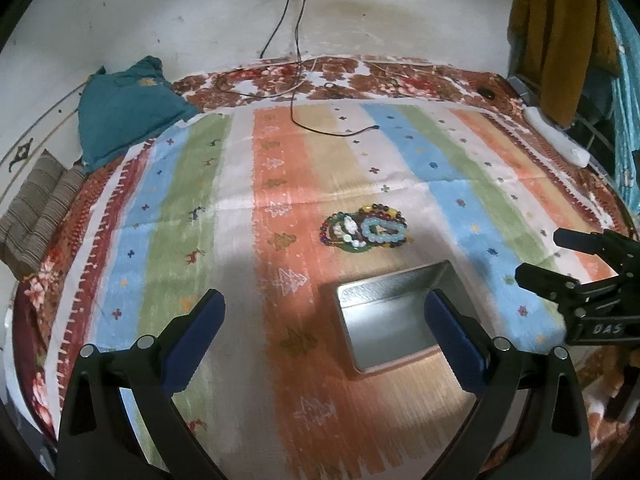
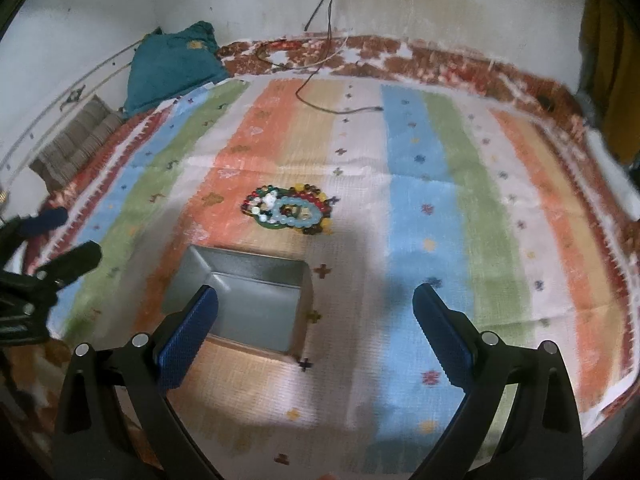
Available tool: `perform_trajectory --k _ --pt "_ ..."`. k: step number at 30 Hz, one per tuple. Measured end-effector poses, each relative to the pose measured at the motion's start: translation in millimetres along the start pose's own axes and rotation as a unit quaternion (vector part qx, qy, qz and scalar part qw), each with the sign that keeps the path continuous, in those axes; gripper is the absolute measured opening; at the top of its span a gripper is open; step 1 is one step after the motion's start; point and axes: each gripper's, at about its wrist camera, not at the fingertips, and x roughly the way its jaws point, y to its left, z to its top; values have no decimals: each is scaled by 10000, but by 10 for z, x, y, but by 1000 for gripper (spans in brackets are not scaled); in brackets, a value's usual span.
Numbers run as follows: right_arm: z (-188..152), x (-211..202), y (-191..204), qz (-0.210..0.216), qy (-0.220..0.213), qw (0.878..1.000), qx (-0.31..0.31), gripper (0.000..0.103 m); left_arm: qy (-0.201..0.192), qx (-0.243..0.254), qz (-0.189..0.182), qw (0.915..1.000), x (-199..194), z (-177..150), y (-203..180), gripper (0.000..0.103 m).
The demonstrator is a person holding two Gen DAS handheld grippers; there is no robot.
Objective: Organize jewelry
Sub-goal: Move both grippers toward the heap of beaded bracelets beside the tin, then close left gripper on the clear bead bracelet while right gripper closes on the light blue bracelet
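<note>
A pile of bead bracelets (image 1: 364, 229), with a pale blue one on top, lies on the striped cloth; it also shows in the right wrist view (image 2: 289, 209). An empty silver metal box (image 1: 400, 312) sits just in front of the pile, seen too in the right wrist view (image 2: 244, 300). My left gripper (image 1: 324, 312) is open and empty, above the cloth near the box. My right gripper (image 2: 316, 308) is open and empty, to the right of the box. Each gripper shows in the other's view: the right (image 1: 560, 256) and the left (image 2: 60, 240).
A striped cloth (image 1: 192, 216) covers a floral bed. A teal cushion (image 1: 128, 108) and a brown folded cloth (image 1: 36, 208) lie at the far left. Black cables (image 1: 332, 130) trail from the wall. A white object (image 1: 560, 136) lies at the far right, with hanging clothes (image 1: 560, 32) behind.
</note>
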Motion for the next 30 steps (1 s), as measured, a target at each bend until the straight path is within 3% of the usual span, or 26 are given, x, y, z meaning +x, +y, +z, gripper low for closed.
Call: perform_trajectory --k 9,30 --pt "237 217 -21 -232 93 9997 50 99 114 -32 48 9999 207 247 1 98" --pt "499 757 -124 -174 638 9967 467 99 716 -701 -187 9948 848 565 210 97"
